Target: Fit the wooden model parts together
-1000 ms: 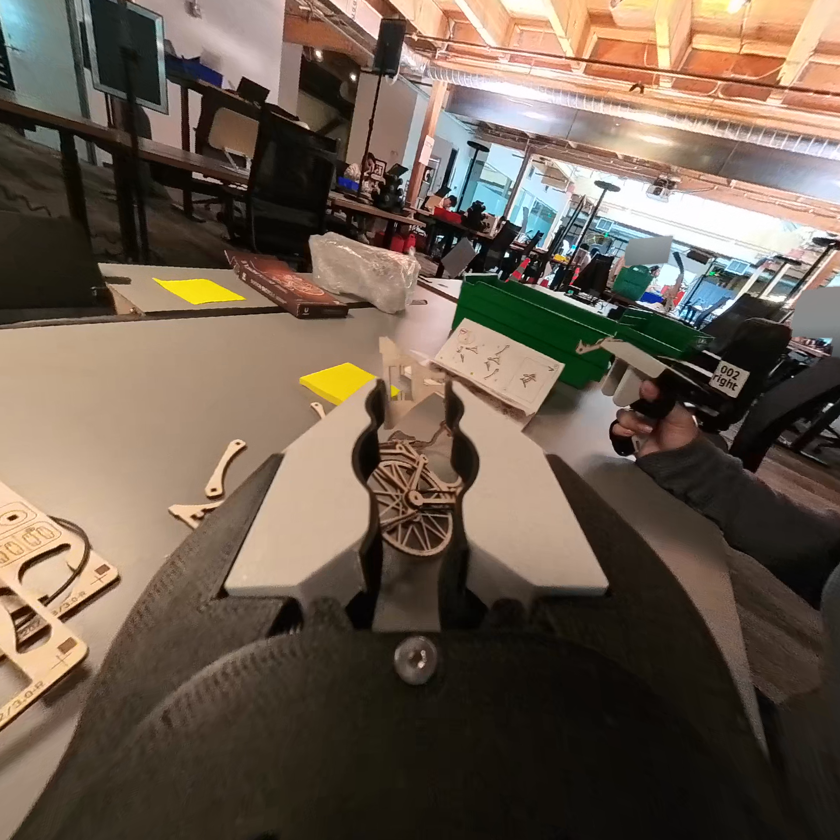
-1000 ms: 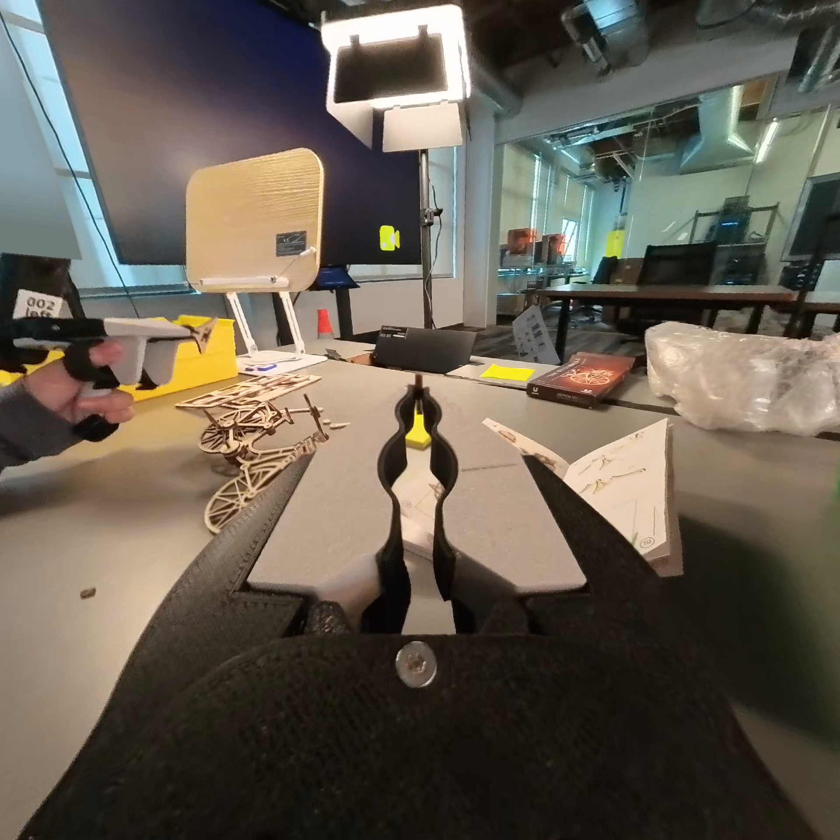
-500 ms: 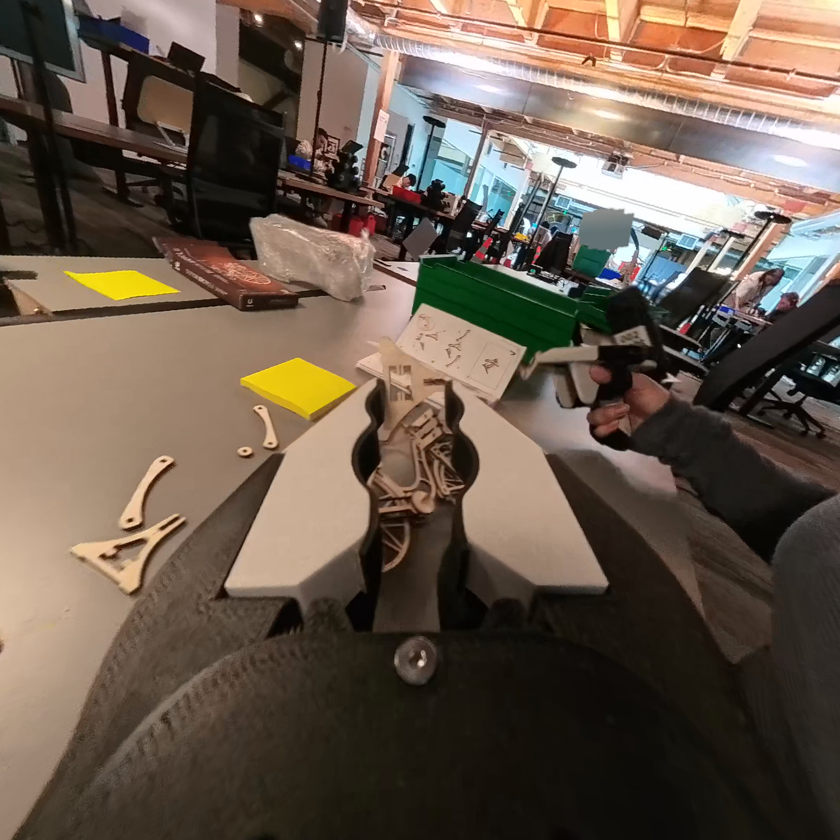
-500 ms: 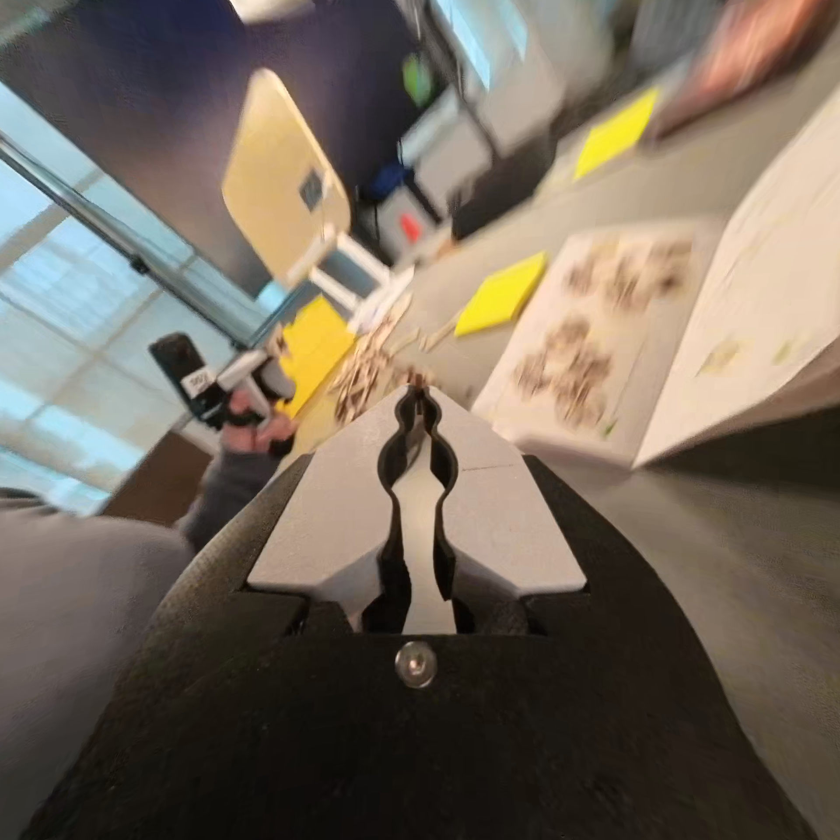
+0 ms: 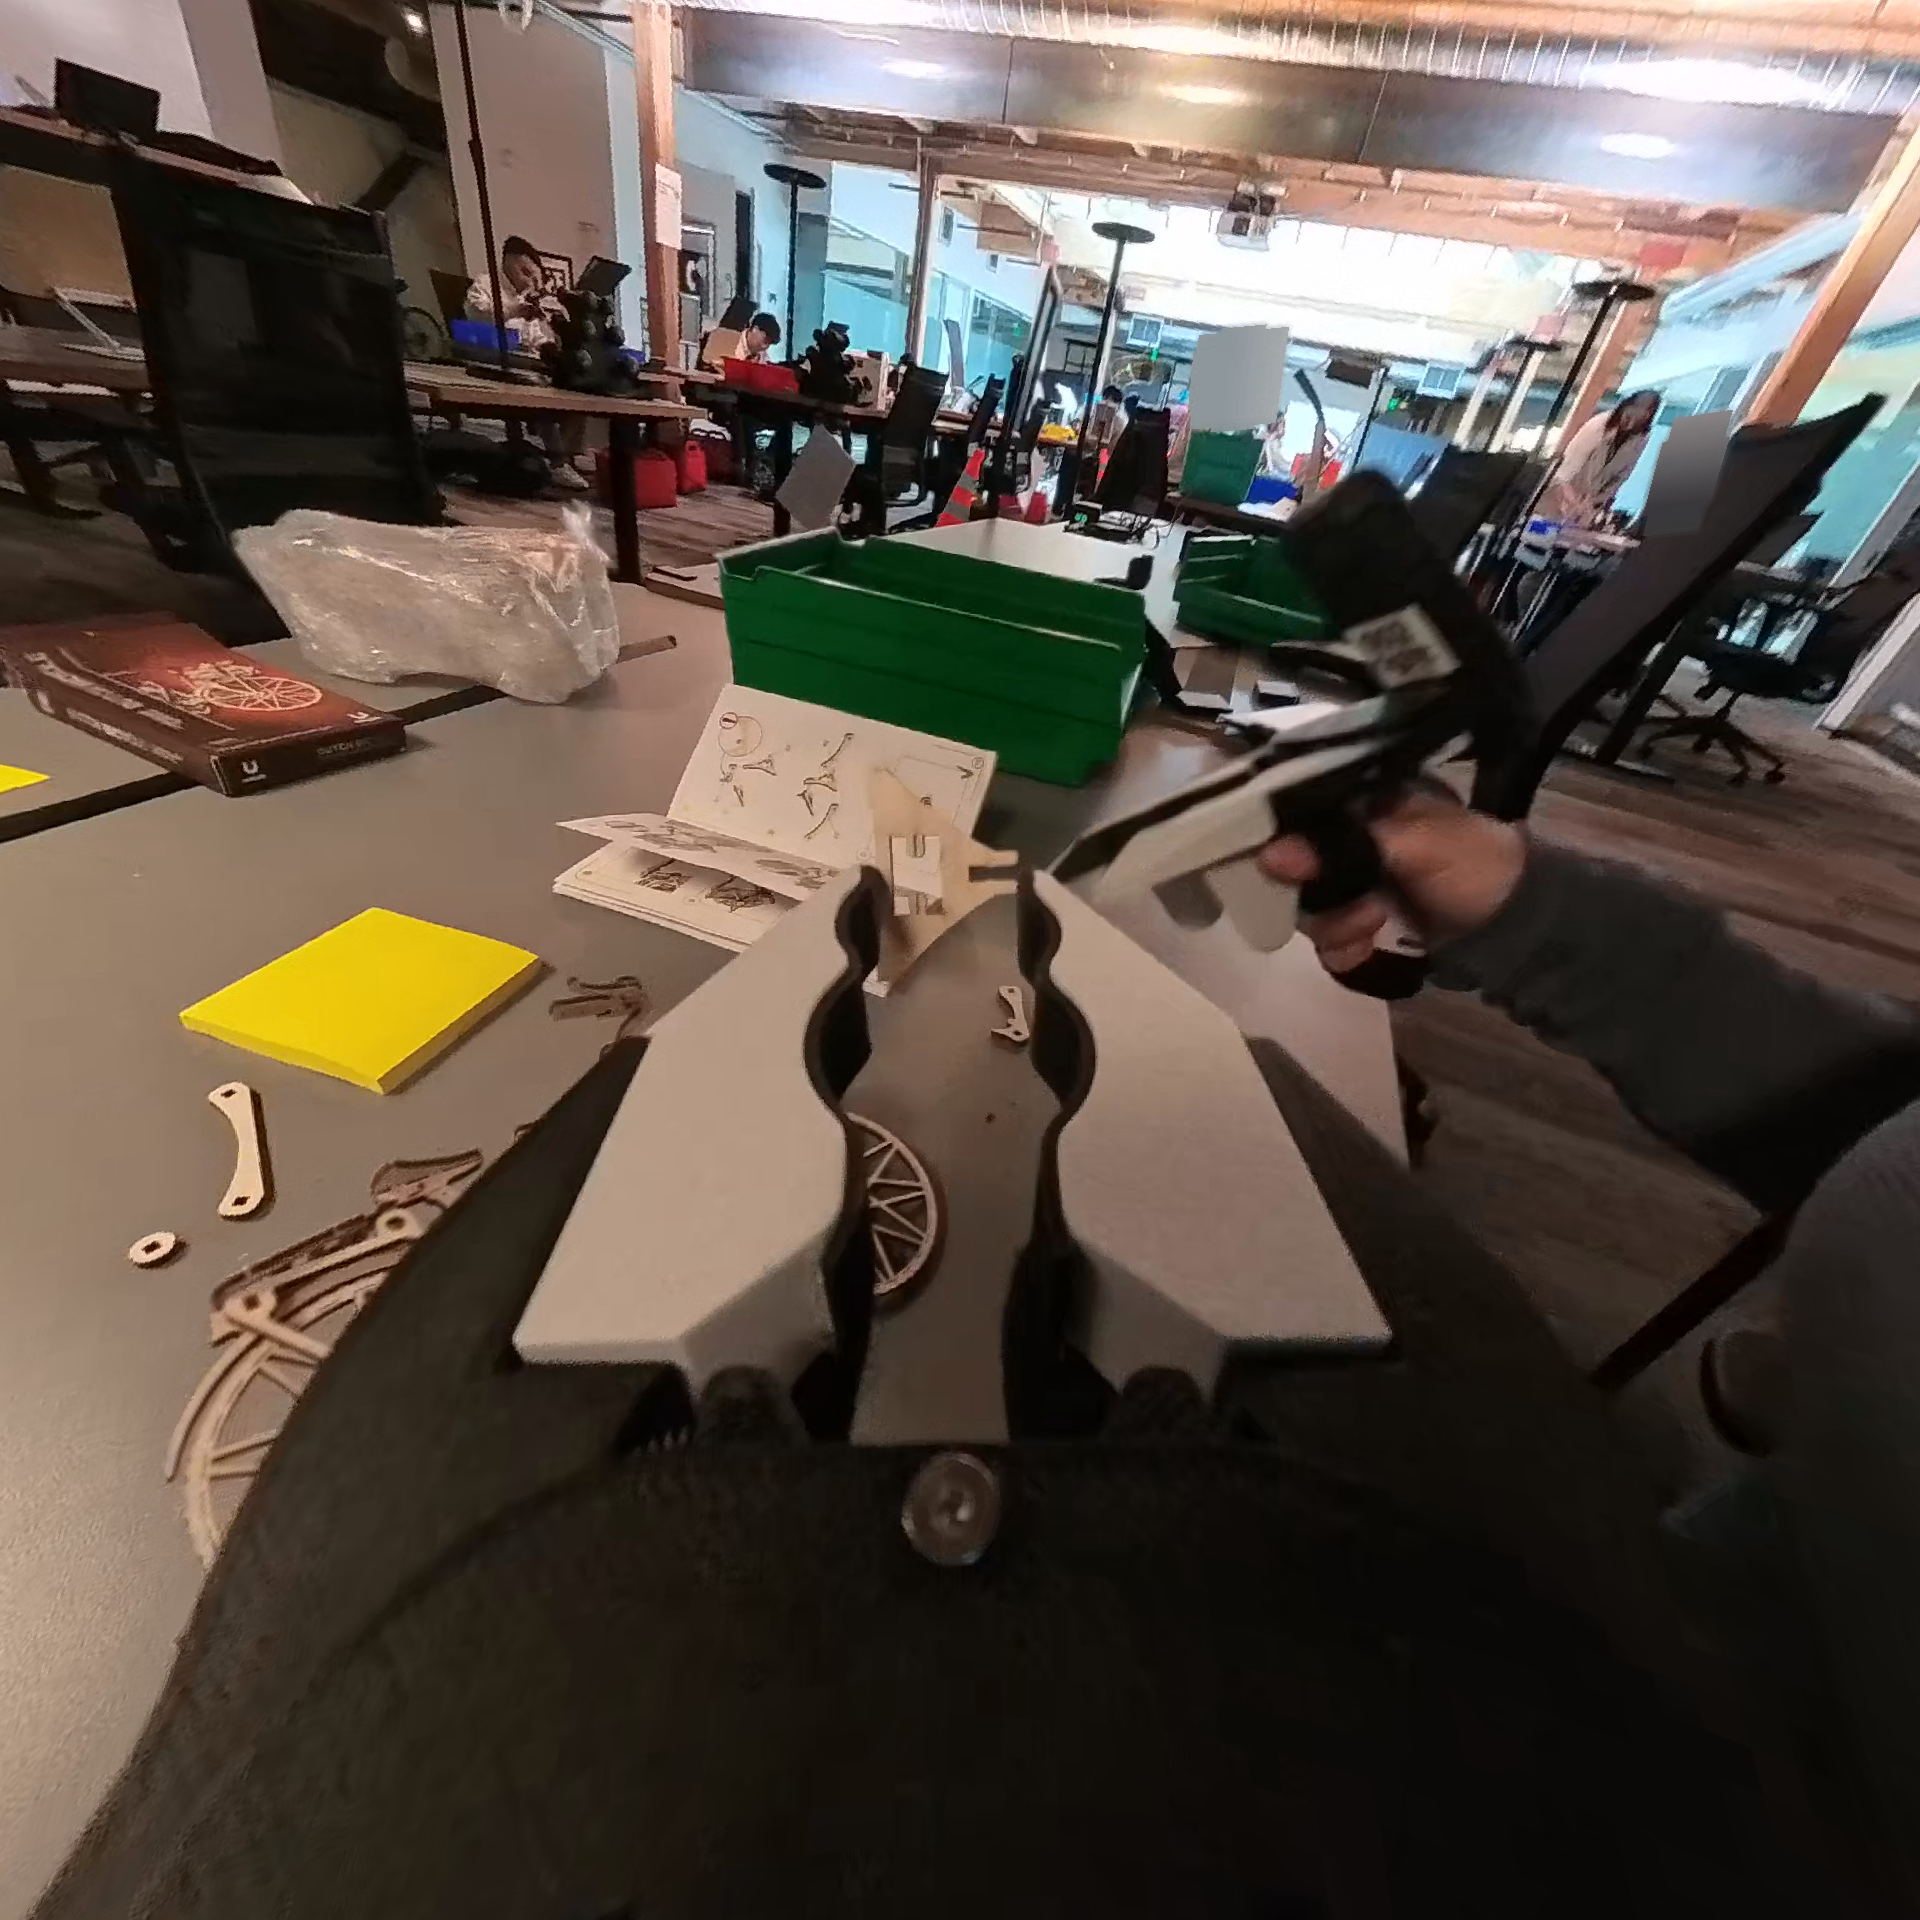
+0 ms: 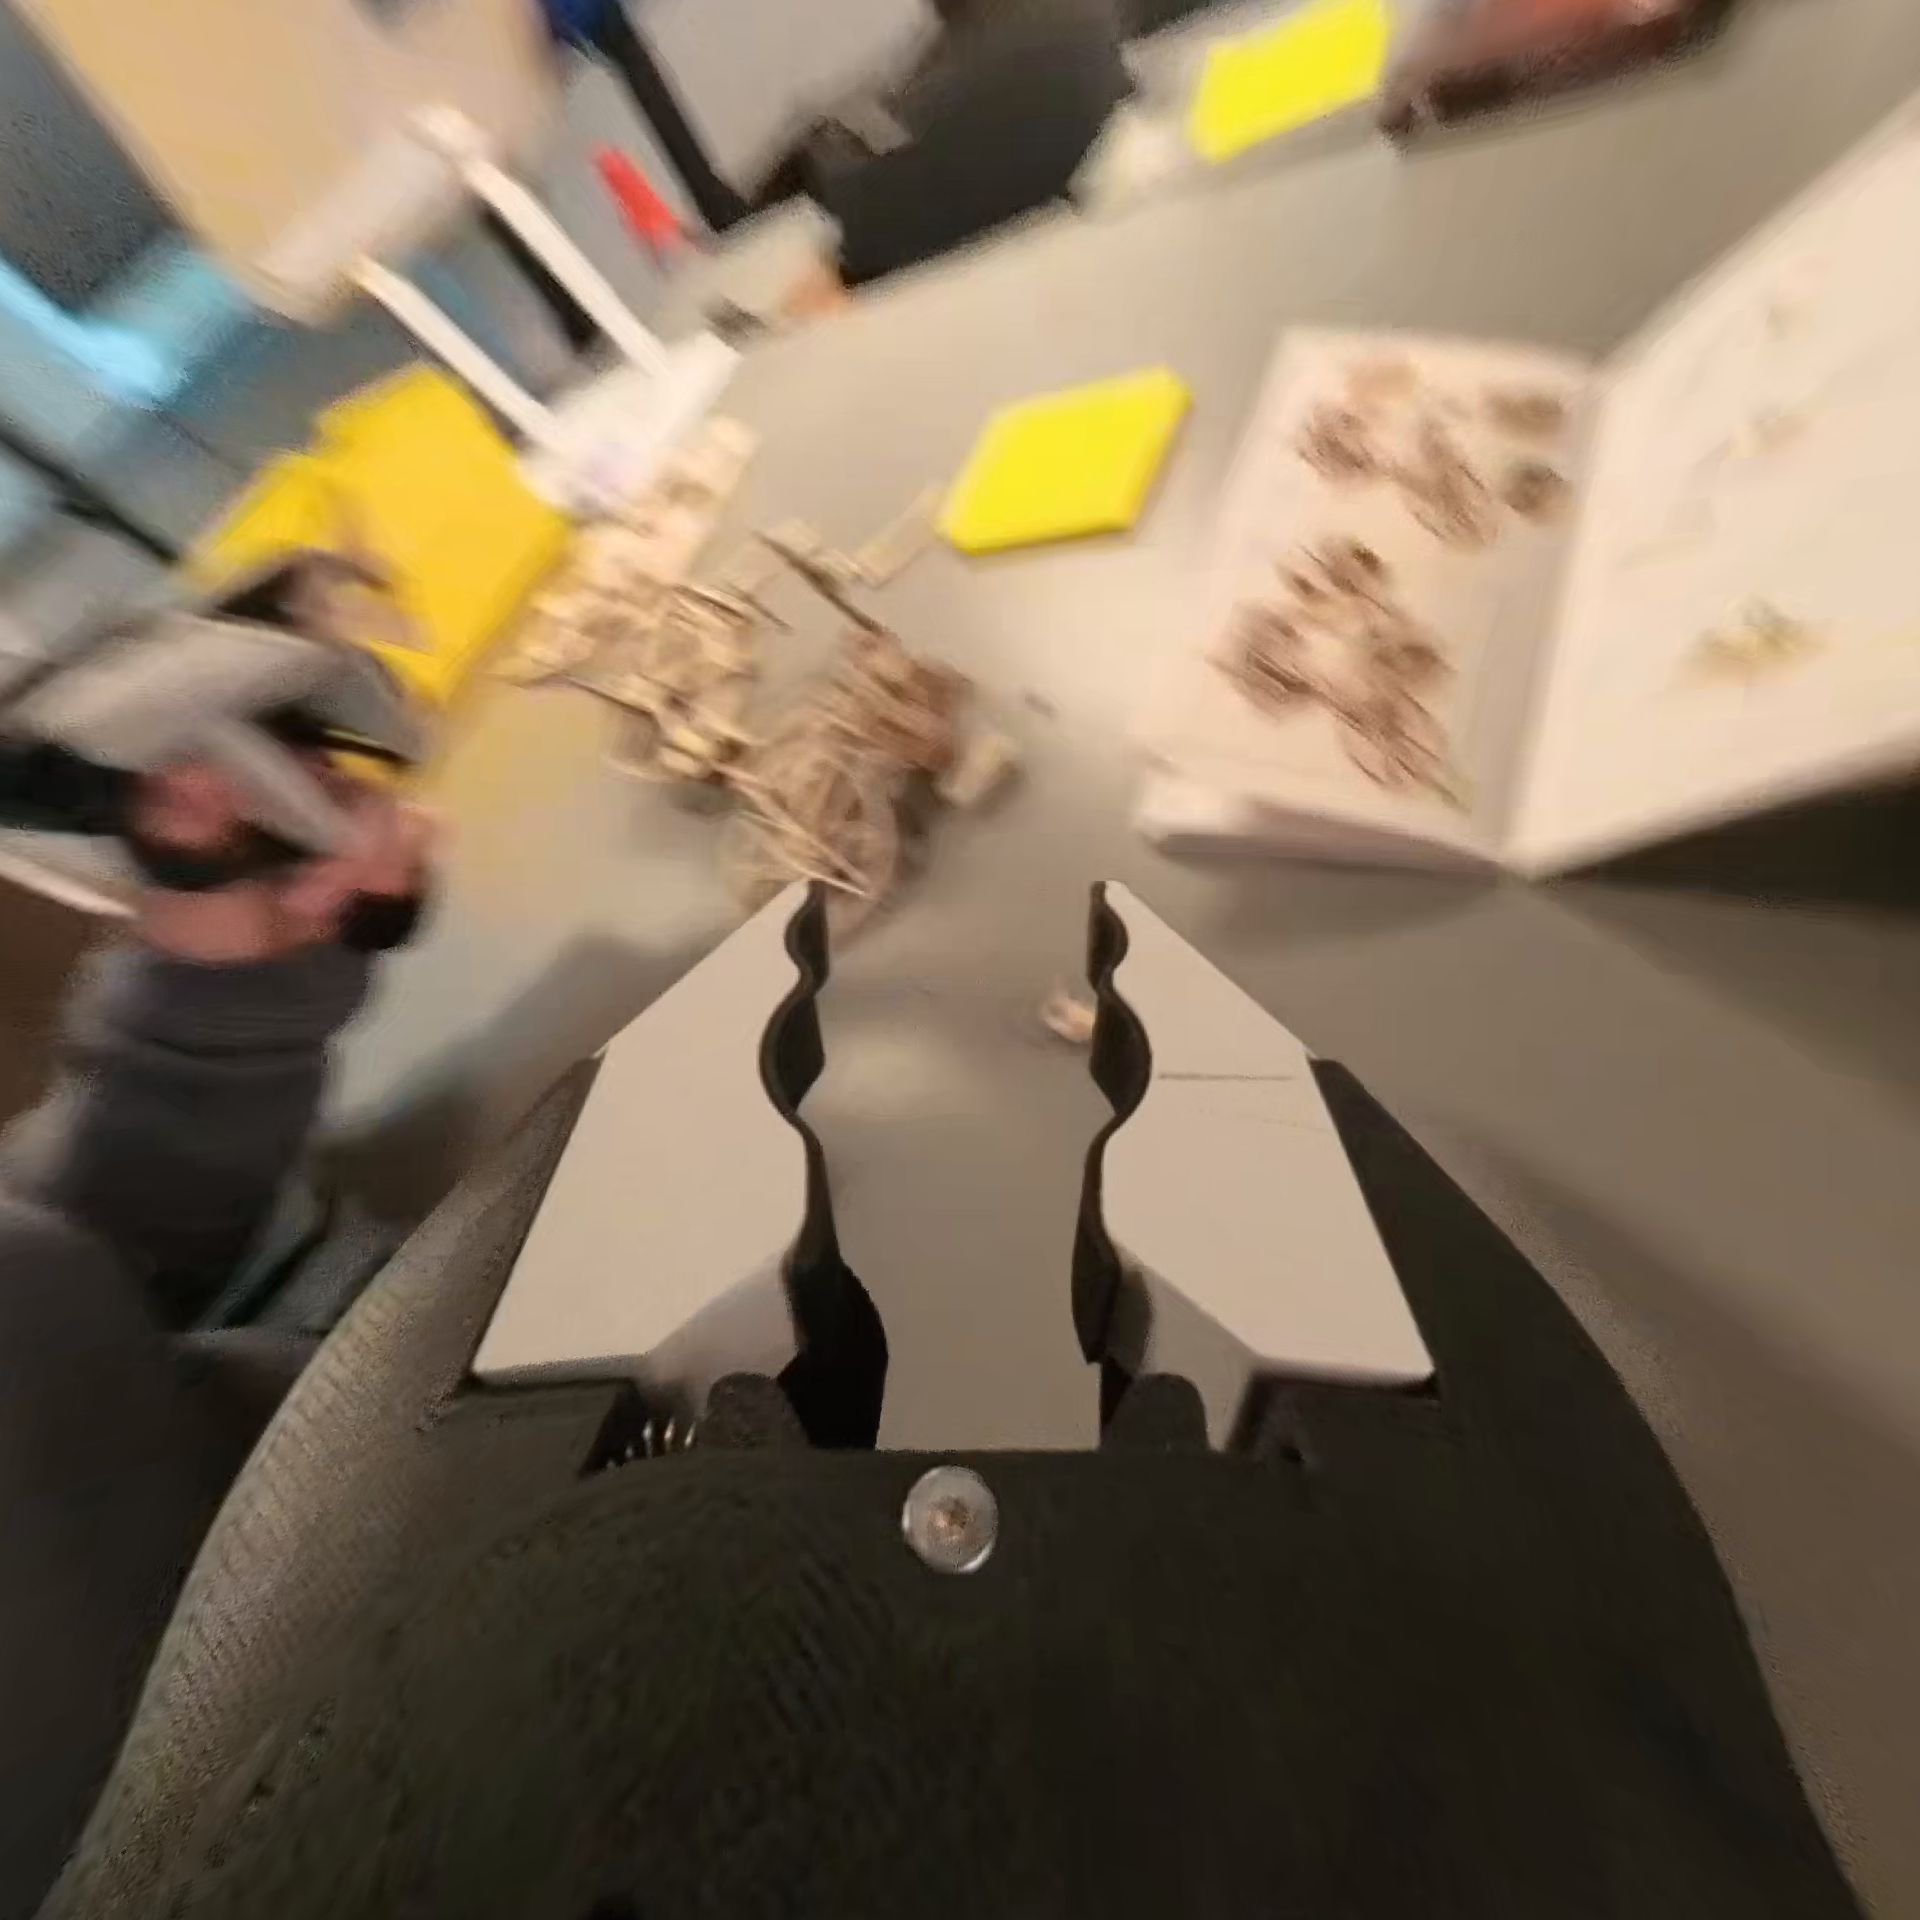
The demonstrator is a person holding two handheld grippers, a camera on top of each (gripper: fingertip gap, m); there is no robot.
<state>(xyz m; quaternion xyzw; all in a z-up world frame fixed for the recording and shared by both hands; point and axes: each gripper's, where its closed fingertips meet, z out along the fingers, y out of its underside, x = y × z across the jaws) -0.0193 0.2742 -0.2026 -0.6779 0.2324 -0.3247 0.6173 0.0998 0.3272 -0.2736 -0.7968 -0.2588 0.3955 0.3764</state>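
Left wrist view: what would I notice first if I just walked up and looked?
Probably the bright yellow pad lying flat on the grey table, left of the left gripper, whose jaws stand apart. Next, the green bins stacked behind an open instruction booklet. Low on the left, beside and under the gripper, lies a wooden bicycle model with a spoked wheel.

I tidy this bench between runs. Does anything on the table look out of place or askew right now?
Yes. The wooden bicycle model lies flat on its side on the grey table, not upright, with loose wooden pieces scattered around it. The instruction booklet is propped half open. Nothing looks broken.
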